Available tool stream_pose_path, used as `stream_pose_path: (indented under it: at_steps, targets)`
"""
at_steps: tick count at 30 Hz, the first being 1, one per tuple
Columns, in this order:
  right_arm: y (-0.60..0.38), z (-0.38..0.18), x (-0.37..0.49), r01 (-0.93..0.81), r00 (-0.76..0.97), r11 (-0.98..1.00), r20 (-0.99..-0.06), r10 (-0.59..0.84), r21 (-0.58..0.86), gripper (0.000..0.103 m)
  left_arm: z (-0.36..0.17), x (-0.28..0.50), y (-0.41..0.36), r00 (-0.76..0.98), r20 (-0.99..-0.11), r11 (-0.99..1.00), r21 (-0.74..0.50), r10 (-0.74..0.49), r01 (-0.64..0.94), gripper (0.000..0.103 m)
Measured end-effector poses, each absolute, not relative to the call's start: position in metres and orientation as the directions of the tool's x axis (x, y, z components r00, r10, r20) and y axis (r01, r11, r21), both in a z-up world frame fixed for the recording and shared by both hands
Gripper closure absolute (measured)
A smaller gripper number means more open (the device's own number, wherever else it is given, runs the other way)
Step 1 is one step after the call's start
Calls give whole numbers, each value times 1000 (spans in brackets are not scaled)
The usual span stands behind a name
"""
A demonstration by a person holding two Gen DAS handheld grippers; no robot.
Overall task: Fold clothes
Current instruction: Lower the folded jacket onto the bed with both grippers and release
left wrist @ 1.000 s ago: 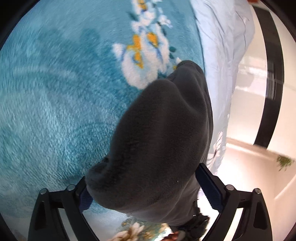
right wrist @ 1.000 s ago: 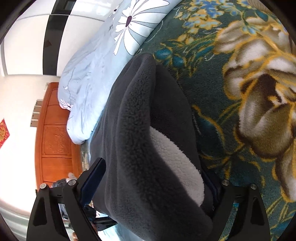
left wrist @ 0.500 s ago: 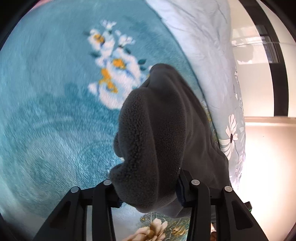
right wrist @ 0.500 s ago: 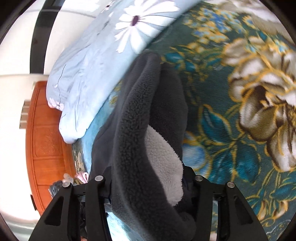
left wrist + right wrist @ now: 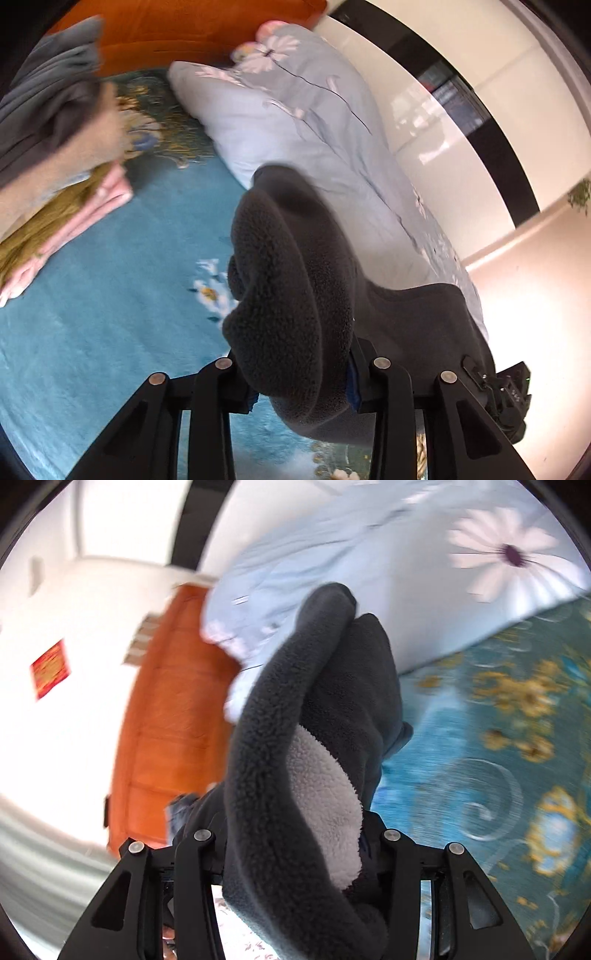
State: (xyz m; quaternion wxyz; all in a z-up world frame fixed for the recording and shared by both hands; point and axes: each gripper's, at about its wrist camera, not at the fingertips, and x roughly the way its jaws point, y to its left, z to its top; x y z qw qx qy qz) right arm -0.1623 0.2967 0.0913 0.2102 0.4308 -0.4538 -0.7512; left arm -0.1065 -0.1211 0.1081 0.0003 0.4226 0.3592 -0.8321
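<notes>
A dark grey fleece garment fills the middle of the left wrist view. My left gripper is shut on a thick fold of it and holds it above the teal flowered blanket. The same garment shows in the right wrist view, with a light grey fleece lining. My right gripper is shut on another bunched part of it. The fingertips of both grippers are hidden in the fleece.
A pale blue flowered duvet lies behind the garment; it also shows in the right wrist view. A stack of folded clothes sits at the left. An orange wooden headboard stands behind.
Both grippers have closed on the fleece garment and lifted it, tilting up. The headboard and the stack of folded clothes have come into view.
</notes>
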Motion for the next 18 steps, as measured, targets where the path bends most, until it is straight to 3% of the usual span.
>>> stream_pose_path:
  at_steps: [2,4,9,14,18]
  targets:
    - [286,72,-166,-72,-512,-482,-447,-733,873,52,64,-137,-108,-609,-728,-672,-624,314,399,64]
    - [282,32,-167,-146,-463,-476,-485,-742,867,52,11,-107,-108,-542,-763,-593,-630,353,501,64]
    - [272,-56,-135,-347,-318,-543,-640,-699,765,52,-29,-77,-107,-529,-744,-489,-668,409,561,60]
    - [272,-74,-114,-358,-300,-530,-633,-714,768,51,-66,-49,-105,-526,-715,-383,-695,461,609,55]
    - [267,-65,-120,-330,-281,-566,-651,-705,756,47,-65,-52,-103,-512,-736,-408,-674,444,615,42]
